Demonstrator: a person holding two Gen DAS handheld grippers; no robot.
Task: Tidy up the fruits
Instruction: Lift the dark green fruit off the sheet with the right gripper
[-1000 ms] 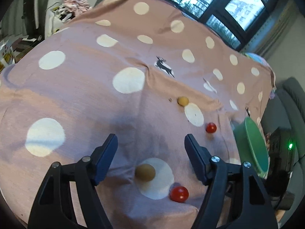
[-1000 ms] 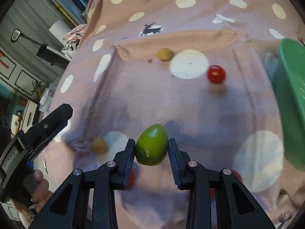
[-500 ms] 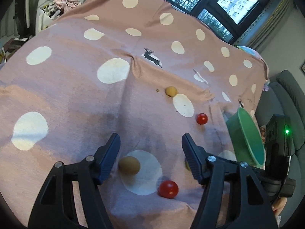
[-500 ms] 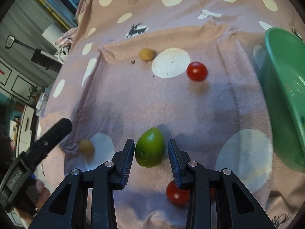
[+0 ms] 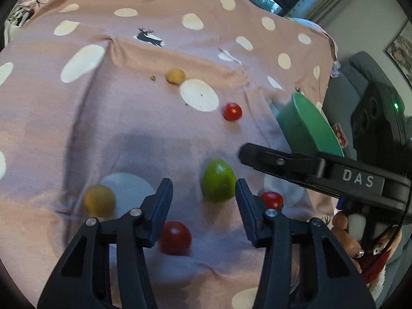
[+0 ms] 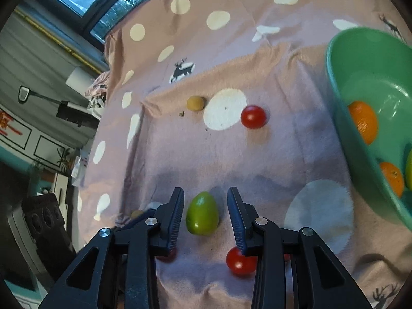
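Through my left wrist camera, my left tongs [image 5: 203,193] are closing with nothing between the pads; a red tomato [image 5: 175,237] is lying on the pink spotted cloth [image 5: 108,118] just under the left pad. The green fruit [image 5: 218,180] is sitting at one o'clock from them, free on the cloth. A tan fruit [image 5: 99,200] is resting at nine o'clock, and the green bowl [image 5: 306,126] is standing at two o'clock.

Through my right wrist camera, my right tongs [image 6: 205,206] are straddling the green fruit [image 6: 202,213] with a gap showing on each side, so they are released. The bowl [image 6: 345,118] at two o'clock is holding an orange [image 6: 363,121]. Another tomato [image 6: 253,116] is lying at twelve o'clock.
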